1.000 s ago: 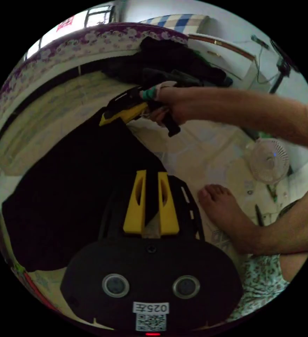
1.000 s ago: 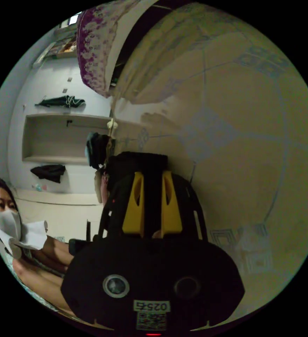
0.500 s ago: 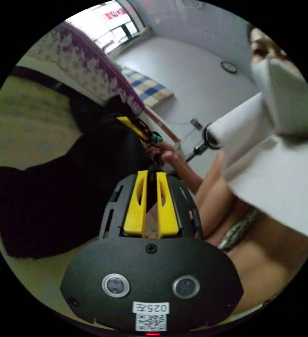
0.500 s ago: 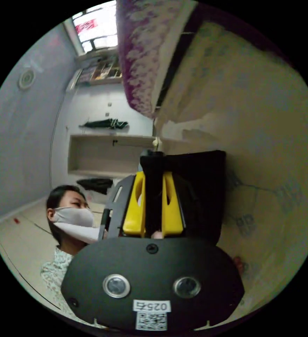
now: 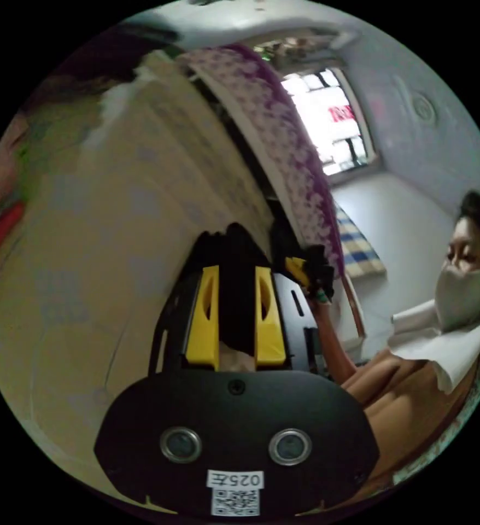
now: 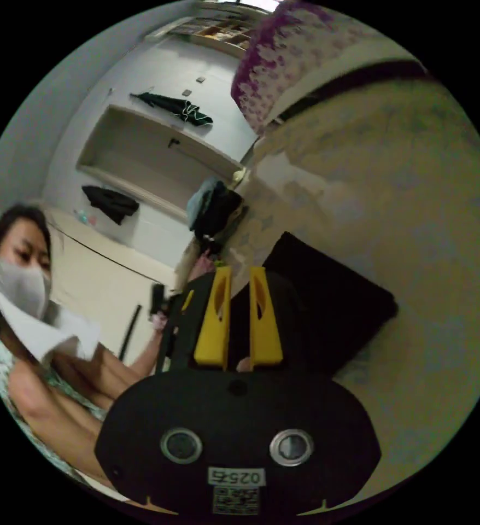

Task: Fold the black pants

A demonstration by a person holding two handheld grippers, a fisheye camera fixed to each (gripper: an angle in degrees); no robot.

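- Left claw pinches black pants; fabric hides what lies beyond.
- Right claw grips the pants' edge, floor behind.

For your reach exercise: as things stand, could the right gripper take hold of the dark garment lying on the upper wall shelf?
Probably not. The right gripper is shut on the black pants down at the mat, and the dark garment lies far across the room.
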